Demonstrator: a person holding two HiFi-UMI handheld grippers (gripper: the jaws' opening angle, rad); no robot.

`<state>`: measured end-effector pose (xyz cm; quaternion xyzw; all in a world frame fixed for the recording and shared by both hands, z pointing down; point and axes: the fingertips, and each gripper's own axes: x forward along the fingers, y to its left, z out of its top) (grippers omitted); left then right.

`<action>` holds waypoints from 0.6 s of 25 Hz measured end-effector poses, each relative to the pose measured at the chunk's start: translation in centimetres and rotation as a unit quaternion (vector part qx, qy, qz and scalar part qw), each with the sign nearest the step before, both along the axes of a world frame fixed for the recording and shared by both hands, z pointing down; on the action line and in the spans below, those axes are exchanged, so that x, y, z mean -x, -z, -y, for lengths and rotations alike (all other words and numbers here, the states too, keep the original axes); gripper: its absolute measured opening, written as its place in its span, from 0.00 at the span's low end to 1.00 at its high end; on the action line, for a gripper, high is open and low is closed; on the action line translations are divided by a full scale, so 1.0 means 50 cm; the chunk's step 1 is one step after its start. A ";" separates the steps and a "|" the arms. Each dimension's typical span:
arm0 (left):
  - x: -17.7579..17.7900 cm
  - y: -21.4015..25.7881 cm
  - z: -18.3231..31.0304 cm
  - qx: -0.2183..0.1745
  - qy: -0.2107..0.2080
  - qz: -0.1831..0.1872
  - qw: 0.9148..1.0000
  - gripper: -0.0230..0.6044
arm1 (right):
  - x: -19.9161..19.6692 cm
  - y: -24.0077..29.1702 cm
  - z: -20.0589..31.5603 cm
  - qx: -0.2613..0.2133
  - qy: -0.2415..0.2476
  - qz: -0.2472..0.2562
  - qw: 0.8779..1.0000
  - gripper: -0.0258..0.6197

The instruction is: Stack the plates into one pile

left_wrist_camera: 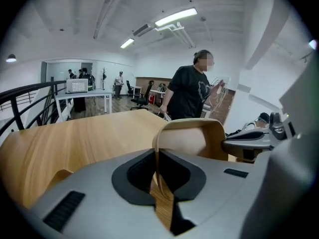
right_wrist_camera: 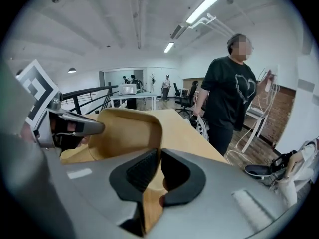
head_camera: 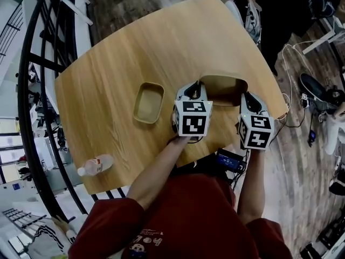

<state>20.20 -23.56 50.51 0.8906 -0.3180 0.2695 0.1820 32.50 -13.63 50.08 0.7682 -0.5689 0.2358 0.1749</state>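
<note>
A tan rectangular plate [head_camera: 222, 85] with raised walls hangs tilted over the table's near right corner, held between both grippers. My left gripper [head_camera: 193, 92] is shut on its left rim, which runs between the dark pads [left_wrist_camera: 134, 171] in the left gripper view. My right gripper [head_camera: 249, 99] is shut on the right rim; the plate [right_wrist_camera: 124, 133] fills that view's left. A second tan plate [head_camera: 148, 102] lies flat on the wooden table [head_camera: 118, 53], just left of the left gripper, and its edge [left_wrist_camera: 60, 176] shows in the left gripper view.
A plastic bottle [head_camera: 96, 165] lies near the table's front left edge. A black railing [head_camera: 32, 90] curves along the left. A person in a black shirt [right_wrist_camera: 229, 93] stands beyond the far end of the table. Cables and shoes lie on the floor at the right.
</note>
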 end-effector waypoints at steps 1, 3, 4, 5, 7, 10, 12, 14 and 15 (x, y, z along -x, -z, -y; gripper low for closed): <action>-0.011 -0.010 -0.003 0.009 -0.010 0.009 1.000 0.07 | -0.010 -0.010 -0.004 0.010 -0.005 0.005 1.000 0.10; -0.029 -0.029 -0.005 0.021 -0.026 0.028 0.999 0.07 | -0.026 -0.031 -0.008 0.029 -0.013 0.020 0.999 0.10; -0.035 -0.037 -0.004 0.022 -0.032 0.038 0.998 0.07 | -0.031 -0.042 -0.009 0.037 -0.016 0.030 0.999 0.10; -0.041 -0.045 -0.003 0.023 -0.038 0.047 0.998 0.07 | -0.036 -0.052 -0.008 0.045 -0.020 0.042 0.998 0.10; -0.047 -0.060 -0.001 0.031 -0.046 0.062 0.997 0.07 | -0.042 -0.069 -0.007 0.057 -0.024 0.060 0.996 0.10; -0.051 -0.079 0.002 0.048 -0.051 0.077 0.995 0.08 | -0.045 -0.084 -0.003 0.071 -0.022 0.073 0.995 0.10; -0.054 -0.088 0.007 0.059 -0.050 0.084 0.993 0.08 | -0.048 -0.091 0.002 0.079 -0.020 0.078 0.994 0.10; -0.056 -0.097 0.009 0.068 -0.050 0.089 0.992 0.08 | -0.050 -0.099 0.005 0.087 -0.021 0.085 0.992 0.10; -0.057 -0.101 0.009 0.072 -0.051 0.092 0.992 0.08 | -0.051 -0.104 0.005 0.092 -0.022 0.089 0.991 0.10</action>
